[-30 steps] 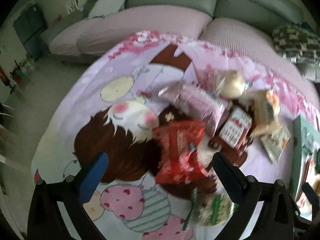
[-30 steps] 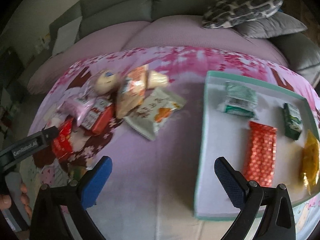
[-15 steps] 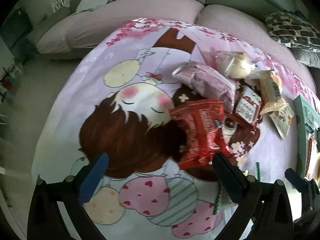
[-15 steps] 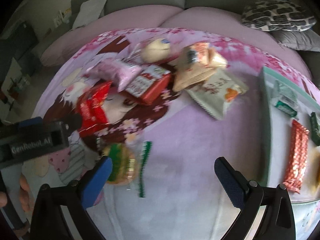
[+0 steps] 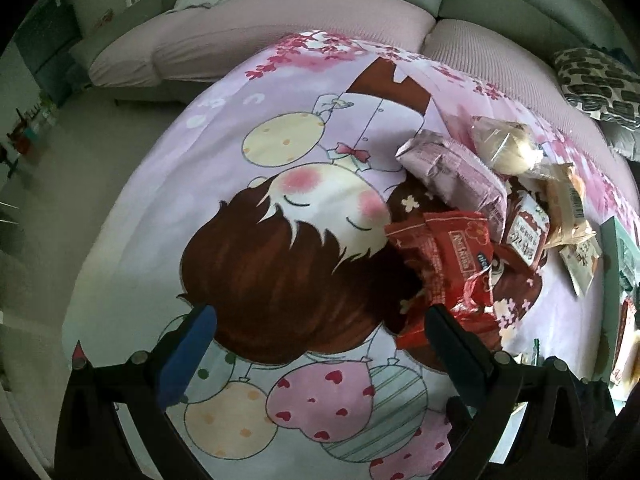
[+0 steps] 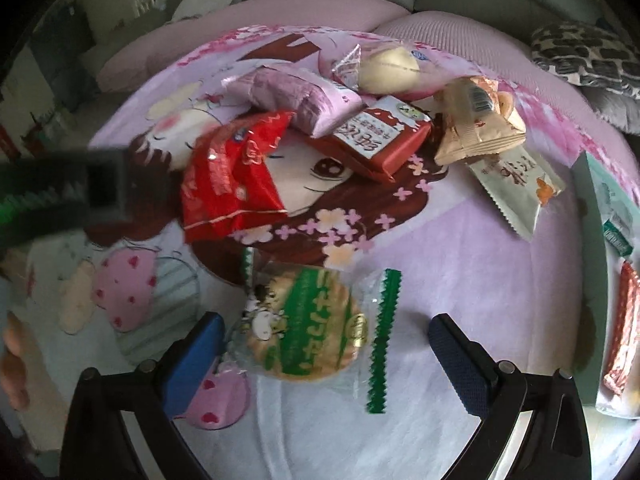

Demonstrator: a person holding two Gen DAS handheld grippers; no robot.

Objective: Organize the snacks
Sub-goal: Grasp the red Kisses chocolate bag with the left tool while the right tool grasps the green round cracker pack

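A heap of snacks lies on the cartoon-print cloth (image 5: 280, 272): a red packet (image 5: 448, 264) (image 6: 236, 184), a pink packet (image 5: 456, 168) (image 6: 296, 92), a dark red box (image 6: 380, 136), a pale bun (image 6: 392, 66), a tan pack (image 6: 476, 120) and a white pack (image 6: 516, 184). A green-striped round cracker pack (image 6: 308, 332) lies between the fingers of my open right gripper (image 6: 324, 340), nearer the left one. My left gripper (image 5: 320, 340) is open over bare cloth, its right finger (image 5: 456, 352) at the red packet's near corner.
A teal-rimmed tray (image 6: 596, 248) at the right edge holds a green pack (image 6: 616, 228) and an orange-red bar (image 6: 624, 328). A pink-covered sofa (image 5: 280, 28) with a patterned cushion (image 5: 600, 84) runs behind. The left gripper's body (image 6: 80, 192) crosses the right wrist view's left side.
The right gripper has swung left from the tray and come down over the green cracker pack. The left gripper has shifted left, so the snack heap now sits at its right.
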